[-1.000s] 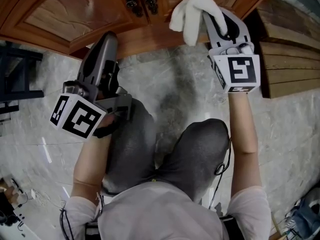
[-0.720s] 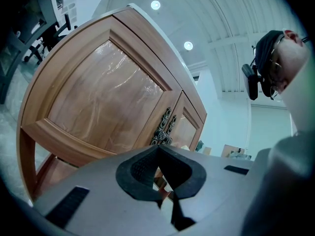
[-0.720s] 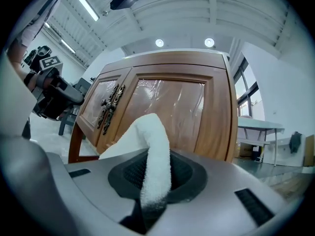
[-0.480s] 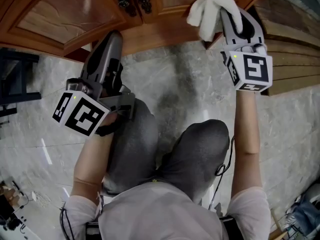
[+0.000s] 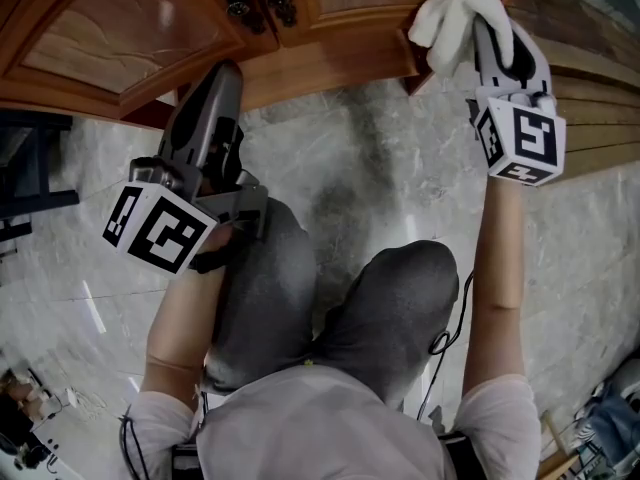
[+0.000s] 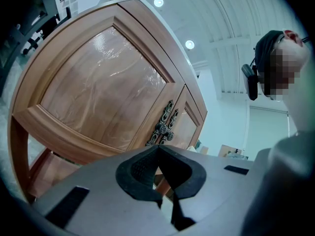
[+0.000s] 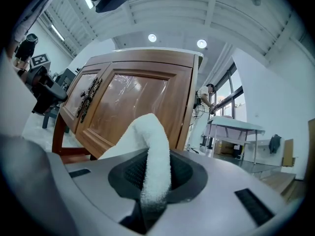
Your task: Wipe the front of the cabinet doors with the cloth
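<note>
White cloth (image 7: 153,146) clamped between the right gripper's (image 5: 482,36) jaws, grip plain only in its own view, head view placing it at the cabinet doors' (image 7: 140,100) far right corner; left gripper (image 6: 158,154) closed, empty, facing dark handles (image 6: 165,127).

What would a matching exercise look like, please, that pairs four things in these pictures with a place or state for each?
Things:
1. white fluffy cloth
2. left gripper
3. dark ornate metal door handles
4. grey marble floor

Places or states:
A. jaws together, nothing between them
B. where the two wooden cabinet doors meet
C. clamped in the right gripper
D. spread out in front of the doors, pale and veined

Pairs: 1-C, 2-A, 3-B, 4-D
</note>
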### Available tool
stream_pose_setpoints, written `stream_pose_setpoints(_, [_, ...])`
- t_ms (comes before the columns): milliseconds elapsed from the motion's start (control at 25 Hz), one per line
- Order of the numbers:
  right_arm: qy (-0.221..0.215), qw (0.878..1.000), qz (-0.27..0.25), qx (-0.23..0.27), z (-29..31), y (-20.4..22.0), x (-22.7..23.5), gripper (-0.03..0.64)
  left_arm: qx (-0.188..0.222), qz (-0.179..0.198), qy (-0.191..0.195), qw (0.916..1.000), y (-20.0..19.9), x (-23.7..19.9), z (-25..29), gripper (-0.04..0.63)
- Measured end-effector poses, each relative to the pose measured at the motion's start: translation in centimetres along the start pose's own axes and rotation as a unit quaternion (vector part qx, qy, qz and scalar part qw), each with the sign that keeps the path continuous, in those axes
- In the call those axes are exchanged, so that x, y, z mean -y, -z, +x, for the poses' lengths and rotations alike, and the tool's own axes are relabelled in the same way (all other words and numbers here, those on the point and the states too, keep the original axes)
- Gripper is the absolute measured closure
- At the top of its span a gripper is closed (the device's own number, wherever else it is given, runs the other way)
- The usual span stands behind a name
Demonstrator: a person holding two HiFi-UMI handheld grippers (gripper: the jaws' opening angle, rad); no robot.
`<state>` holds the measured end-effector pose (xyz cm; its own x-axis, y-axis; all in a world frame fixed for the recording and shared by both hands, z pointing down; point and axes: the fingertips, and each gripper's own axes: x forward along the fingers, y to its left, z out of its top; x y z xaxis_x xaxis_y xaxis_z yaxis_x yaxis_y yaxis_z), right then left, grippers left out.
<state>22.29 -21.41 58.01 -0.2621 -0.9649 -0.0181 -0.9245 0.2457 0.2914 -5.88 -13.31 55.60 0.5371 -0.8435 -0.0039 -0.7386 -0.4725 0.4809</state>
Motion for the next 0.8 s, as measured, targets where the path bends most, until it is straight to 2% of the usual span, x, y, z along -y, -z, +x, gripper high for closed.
stream_pose_setpoints(400, [0.033,0.999,0.0,-0.013,-0.4,0.5,1.2,0.535,-0.018,-0.004,0.015,0.9997,0.8,-1.3,1.3,0.578])
stream_pose_setpoints(800, [0.023,1.0,0.0,0.001,-0.3,-0.5,-1.8,0.535,-0.042,-0.008,0.029,0.9987,2.0,-2.8,3.0,0.578])
